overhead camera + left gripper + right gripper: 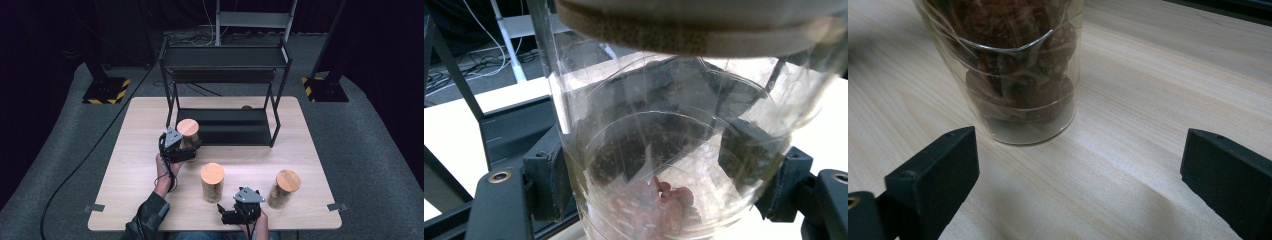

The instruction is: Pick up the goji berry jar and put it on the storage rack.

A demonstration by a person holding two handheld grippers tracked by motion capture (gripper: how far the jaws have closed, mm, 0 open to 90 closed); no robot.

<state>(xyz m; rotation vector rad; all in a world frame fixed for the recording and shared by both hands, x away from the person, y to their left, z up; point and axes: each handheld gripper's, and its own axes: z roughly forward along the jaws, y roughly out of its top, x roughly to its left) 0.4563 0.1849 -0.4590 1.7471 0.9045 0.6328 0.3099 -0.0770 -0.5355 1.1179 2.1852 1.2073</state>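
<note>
Now the left claw [181, 148] pinches a jar [188, 131] beside the rack's leg [170, 112] (right claw [240, 210] spread).

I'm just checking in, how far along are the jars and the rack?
Done: nothing stands on the rack yet. In hand: the left gripper is shut on one jar beside it. Left: two jars on the table; the right gripper is open.
</note>
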